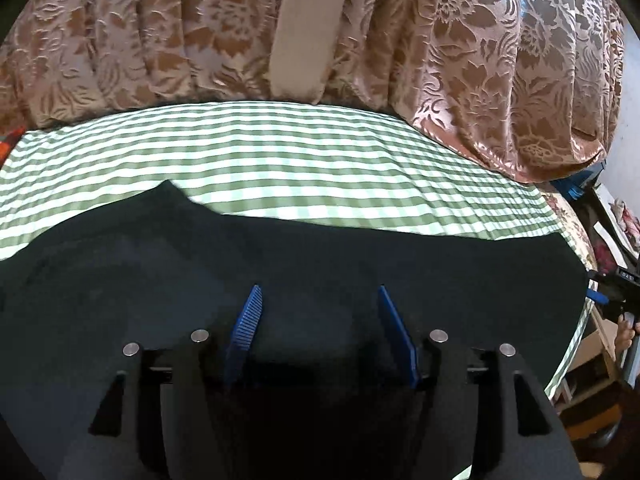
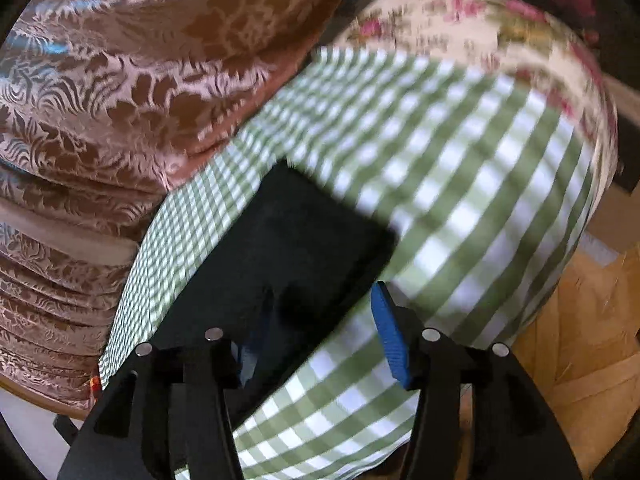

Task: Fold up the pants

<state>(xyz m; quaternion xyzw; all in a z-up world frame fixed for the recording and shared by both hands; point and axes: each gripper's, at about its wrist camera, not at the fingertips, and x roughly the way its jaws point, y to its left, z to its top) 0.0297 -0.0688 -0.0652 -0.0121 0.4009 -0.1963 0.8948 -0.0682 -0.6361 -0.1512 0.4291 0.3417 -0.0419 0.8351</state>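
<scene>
Gingham cloth [image 1: 280, 152], green and white, covers the surface; brown floral drapes [image 1: 140, 48] hang at twelve o'clock. Black pants [image 1: 320, 264] lie flat across its near half. Left gripper [image 1: 320, 300] hovers over them, jaws apart, empty. Right gripper [image 2: 324, 312], blurred, seems parted near the pants' end; wood floor [image 2: 580, 340] lies at four o'clock.

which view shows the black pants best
The left wrist view: the black pants spread across nearly the whole frame, their far edge sharp against the green checked cloth. The right wrist view shows only one blurred end.
</scene>
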